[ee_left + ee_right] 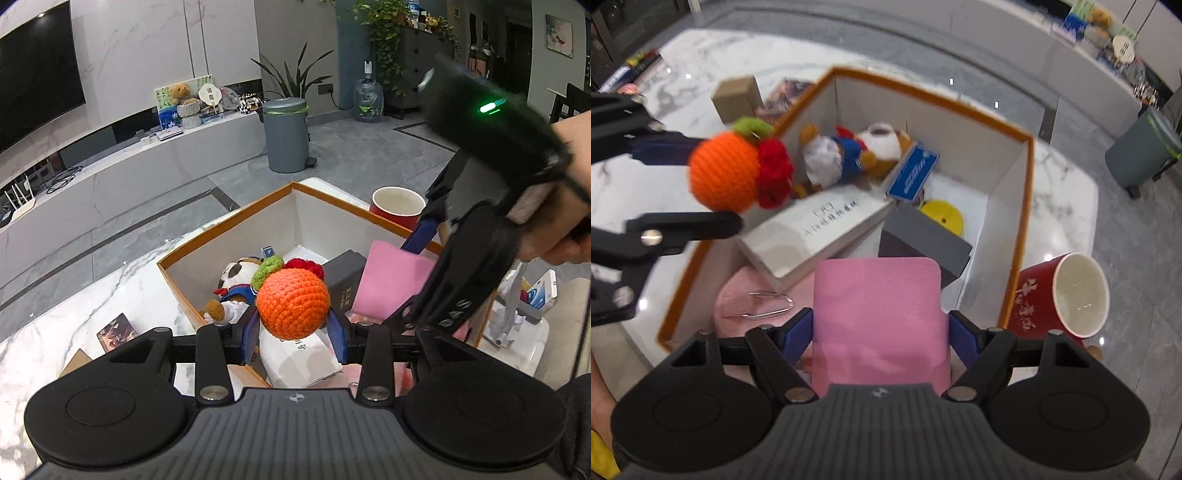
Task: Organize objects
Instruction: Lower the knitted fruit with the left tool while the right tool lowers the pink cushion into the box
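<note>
My left gripper (293, 328) is shut on an orange crocheted ball (292, 303) with a green and red top, held above the near edge of an orange-rimmed white box (295, 186). The same ball (726, 171) appears at the left of the right wrist view, between the left gripper's fingers (701, 225). My right gripper (877, 338) is shut on a flat pink pad (879, 314) and holds it over the box (1027, 142). The pink pad (391, 282) also shows in the left wrist view. Inside the box lie a plush toy (849, 155), a white booklet (820, 232) and a dark grey case (923, 240).
A red mug (1060, 295) stands on the marble table (1063, 206) right of the box. A small cardboard box (737, 98) and a picture card (785, 94) lie left of it. A yellow disc (942, 216) and blue tag (912, 175) rest in the box. A grey bin (286, 134) stands on the floor.
</note>
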